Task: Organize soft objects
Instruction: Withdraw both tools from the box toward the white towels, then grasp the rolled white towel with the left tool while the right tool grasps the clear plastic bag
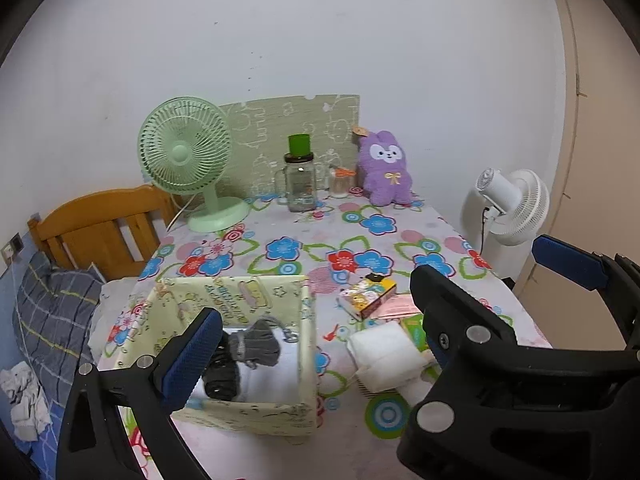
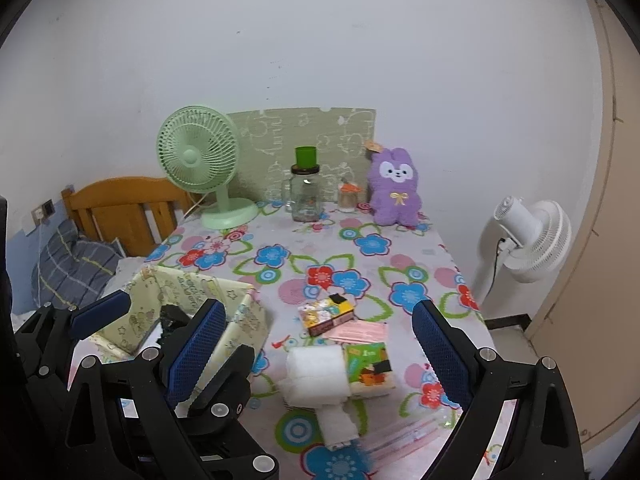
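A pale yellow fabric box (image 1: 240,300) (image 2: 248,320) stands at the table's near left, holding rolled grey and black socks (image 1: 256,344) on white cloth. A folded white towel (image 1: 384,354) (image 2: 316,376) lies right of it, with a smaller white roll (image 2: 338,424) in front. A purple plush rabbit (image 1: 386,168) (image 2: 396,188) sits at the back. My left gripper (image 1: 316,344) is open and empty, hovering over the box and towel. My right gripper (image 2: 320,360) is open and empty above the towel; it also shows in the left wrist view (image 1: 520,296).
A floral cloth covers the table (image 1: 304,240). A green fan (image 1: 188,160), a glass jar with green cup (image 1: 300,176) and a small jar (image 1: 340,182) stand at the back. A small carton (image 2: 326,314), pink papers (image 2: 360,332) and a green packet (image 2: 370,366) lie mid-table. A white fan (image 2: 532,236) stands right; a bed (image 1: 52,316) lies left.
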`<state>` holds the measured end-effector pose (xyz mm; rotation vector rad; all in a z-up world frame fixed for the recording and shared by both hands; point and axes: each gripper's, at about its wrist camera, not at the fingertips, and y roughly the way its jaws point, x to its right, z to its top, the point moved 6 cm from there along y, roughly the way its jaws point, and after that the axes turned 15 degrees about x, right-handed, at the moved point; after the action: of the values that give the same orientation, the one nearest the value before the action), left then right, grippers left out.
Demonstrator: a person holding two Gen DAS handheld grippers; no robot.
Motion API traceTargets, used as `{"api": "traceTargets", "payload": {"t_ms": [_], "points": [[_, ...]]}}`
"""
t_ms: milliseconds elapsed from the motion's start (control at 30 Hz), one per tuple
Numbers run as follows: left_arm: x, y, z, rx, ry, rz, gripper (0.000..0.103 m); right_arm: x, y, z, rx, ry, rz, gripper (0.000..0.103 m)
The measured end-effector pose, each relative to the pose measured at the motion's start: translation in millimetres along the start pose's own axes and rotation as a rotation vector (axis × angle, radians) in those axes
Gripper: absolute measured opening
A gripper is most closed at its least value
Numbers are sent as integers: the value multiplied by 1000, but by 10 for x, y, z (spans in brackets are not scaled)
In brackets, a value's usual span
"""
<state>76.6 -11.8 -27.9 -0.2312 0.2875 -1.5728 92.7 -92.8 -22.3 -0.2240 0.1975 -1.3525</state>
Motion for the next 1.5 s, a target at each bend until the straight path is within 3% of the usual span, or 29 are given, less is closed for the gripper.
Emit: {"api": "traceTargets", "payload": {"t_ms": [600,1133,1500], "points": [[522,47,-190,10,9,-76,99,503,-119,-317,-9,59,-64,96],[877,152,-579,-25,12,-133,99,805,-138,-783,-39,113,-106,96],[936,381,-963,-111,30,-124,97,901,64,-1209,-123,131,-145,95]]}}
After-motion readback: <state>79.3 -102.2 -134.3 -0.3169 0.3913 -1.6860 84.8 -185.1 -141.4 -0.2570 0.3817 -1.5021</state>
